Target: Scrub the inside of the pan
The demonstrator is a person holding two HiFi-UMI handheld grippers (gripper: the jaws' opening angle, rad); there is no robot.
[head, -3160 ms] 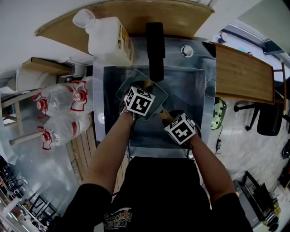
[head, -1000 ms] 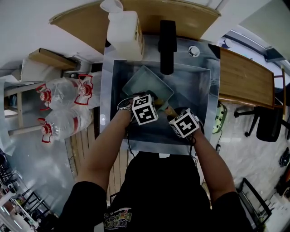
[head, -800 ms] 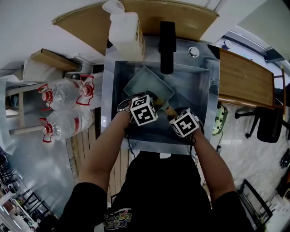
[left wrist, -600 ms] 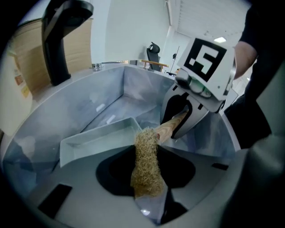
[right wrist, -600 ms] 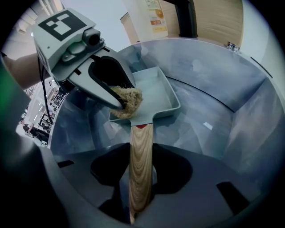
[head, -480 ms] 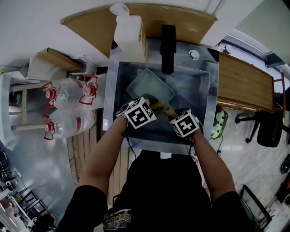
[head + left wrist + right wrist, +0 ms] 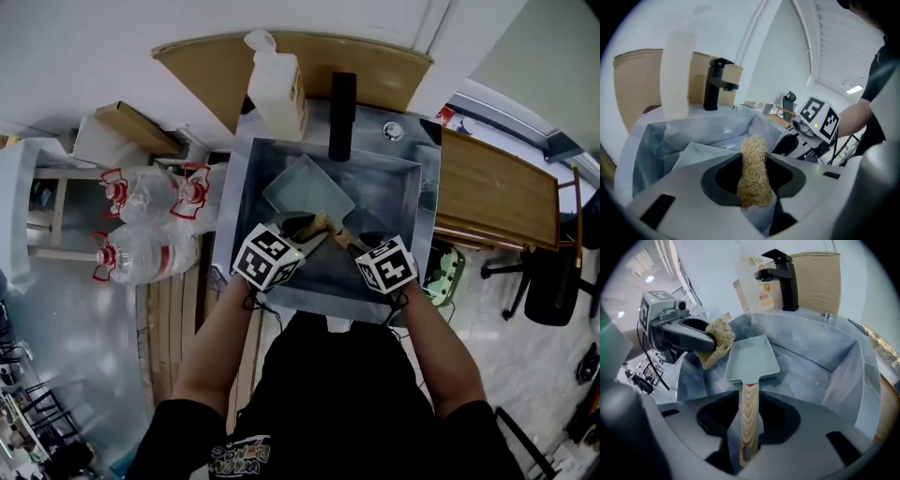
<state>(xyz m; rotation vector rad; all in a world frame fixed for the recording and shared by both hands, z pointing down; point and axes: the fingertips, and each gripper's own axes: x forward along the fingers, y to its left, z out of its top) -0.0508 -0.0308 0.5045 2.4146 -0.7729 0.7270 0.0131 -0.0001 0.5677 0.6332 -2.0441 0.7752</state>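
Scrubbing breaks off at the sink (image 7: pixel 825 357): the left gripper (image 7: pixel 754 190), clenched on a straw-coloured scrubber (image 7: pixel 753 164), has lifted out of the pan (image 7: pixel 752 359). The pad now hangs just beside the pan's left rim, not inside it. The right gripper (image 7: pixel 747 427) has just been closing on the wooden handle (image 7: pixel 748 408) between its jaws. It grasps the handle, with the pan straight ahead of the jaws. The stroke looks paused, perhaps finished.

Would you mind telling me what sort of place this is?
Likely a washing-up station in a workshop or office rather than a home kitchen: a steel sink with a black faucet, big water bottles beside it, and an office chair nearby.
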